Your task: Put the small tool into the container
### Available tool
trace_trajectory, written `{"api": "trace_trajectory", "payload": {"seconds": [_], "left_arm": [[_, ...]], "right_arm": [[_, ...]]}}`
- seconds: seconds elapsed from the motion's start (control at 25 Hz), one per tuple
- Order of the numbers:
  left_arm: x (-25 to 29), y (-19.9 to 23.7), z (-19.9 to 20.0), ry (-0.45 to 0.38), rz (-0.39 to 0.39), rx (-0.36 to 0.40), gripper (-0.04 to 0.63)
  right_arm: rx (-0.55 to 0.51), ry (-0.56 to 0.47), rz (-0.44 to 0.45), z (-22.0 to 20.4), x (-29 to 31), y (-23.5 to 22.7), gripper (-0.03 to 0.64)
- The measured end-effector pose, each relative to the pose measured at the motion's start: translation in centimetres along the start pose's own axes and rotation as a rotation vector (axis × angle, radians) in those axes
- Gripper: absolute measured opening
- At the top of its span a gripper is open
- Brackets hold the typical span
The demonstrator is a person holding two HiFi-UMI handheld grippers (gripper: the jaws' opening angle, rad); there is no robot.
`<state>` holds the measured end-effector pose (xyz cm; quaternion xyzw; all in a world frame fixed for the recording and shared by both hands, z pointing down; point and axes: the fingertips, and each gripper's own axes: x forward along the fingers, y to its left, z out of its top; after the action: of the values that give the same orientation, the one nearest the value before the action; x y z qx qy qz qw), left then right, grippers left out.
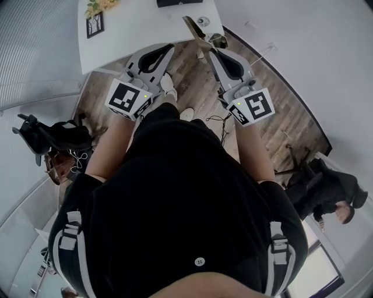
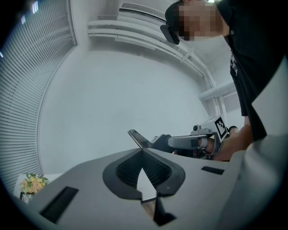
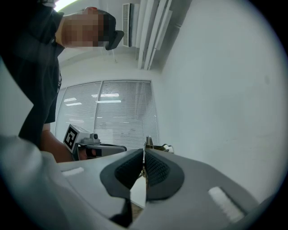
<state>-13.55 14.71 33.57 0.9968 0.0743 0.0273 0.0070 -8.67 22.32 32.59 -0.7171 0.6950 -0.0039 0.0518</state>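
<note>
My right gripper is shut on a small flat metal tool, whose blade sticks out past the jaws over the corner of the white table. The left gripper view shows that blade side-on in the air, ahead of the right gripper's dark tips. In the right gripper view its edge rises just beyond my right gripper. My left gripper is shut with nothing in it, level with the right one. A small round object sits on the table; I cannot tell whether it is the container.
A framed flower picture stands at the table's left end and a dark object at its far edge. I stand on wood floor with cables near my feet. A black chair is to my left, a seated person to my right.
</note>
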Motion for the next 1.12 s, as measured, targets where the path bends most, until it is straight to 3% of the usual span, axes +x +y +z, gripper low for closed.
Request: {"api": "trace_trajectory", "payload": {"seconds": [0.64,0.96,1.12], "left_arm": [[8.1,11.3,0.6,-0.023,-0.007,-0.017,0.008],[11.6,21.0,-0.1,-0.014,-0.022,-0.045,0.008],[11.5,21.6,-0.1,-0.019,-0.033,-0.036,0.008]], "right_arm": [[-0.042,0.059,-0.006,0.1,10.8,-8.8,0.017],[-0.036,0.110,-0.014,-1.3,20.4,-13.4,0.018],[-0.044,0.112,-0.035,-1.3,20.7,-13.3,0.017]]}}
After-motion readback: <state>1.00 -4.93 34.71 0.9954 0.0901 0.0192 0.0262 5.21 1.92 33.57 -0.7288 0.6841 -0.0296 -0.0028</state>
